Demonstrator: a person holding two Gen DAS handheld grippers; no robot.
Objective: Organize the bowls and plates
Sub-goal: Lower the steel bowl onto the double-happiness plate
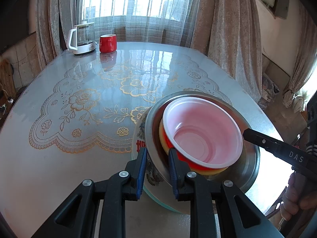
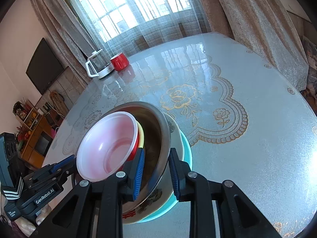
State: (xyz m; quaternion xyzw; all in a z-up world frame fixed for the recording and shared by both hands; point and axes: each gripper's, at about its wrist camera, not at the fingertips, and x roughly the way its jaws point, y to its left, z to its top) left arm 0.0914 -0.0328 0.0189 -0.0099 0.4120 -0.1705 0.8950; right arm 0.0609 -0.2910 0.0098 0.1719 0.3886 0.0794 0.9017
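Both hand-held grippers pinch the steel bowl: left hand-held gripper its near-left rim, right hand-held gripper its right rim (red bowl nested inside), on the desk.

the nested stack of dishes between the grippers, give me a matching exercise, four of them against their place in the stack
Things:
1. red bowl
2. yellow bowl
3. steel bowl
4. teal plate

Places:
A. at the very bottom
B. on top, white inside
C. only a thin rim showing under the top bowl
D. large, holding the two small bowls

Pairs: 1-B, 2-C, 3-D, 4-A
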